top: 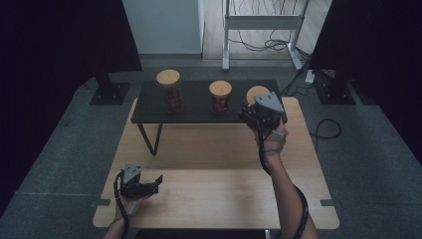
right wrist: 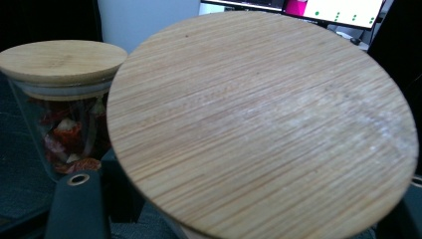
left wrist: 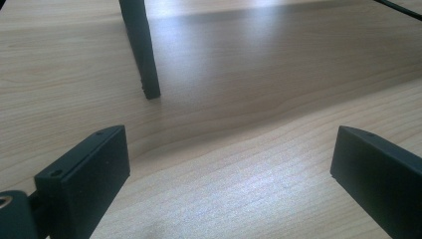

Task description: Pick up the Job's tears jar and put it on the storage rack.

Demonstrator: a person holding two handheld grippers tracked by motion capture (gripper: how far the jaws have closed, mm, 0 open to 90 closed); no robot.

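Nearest, the left gripper (top: pixel 149 186) rests open-fingered over the tabletop (top: pixel 214 174), while the right gripper (top: pixel 251 115) grips the far right jar (right wrist: pixel 259 124); lifting it straight seems next.

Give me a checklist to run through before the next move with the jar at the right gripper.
1. Right gripper closed on the right jar: ok, its jaws flank the jar below the lid.
2. Pad contact on the glass: cannot tell, the lid hides it.
3. Gap to the middle jar: ok, the two stand apart.
4. Left gripper out of the way: ok, jaws open with nothing between them, low over the table.
5. Black shelf standing level: ok.
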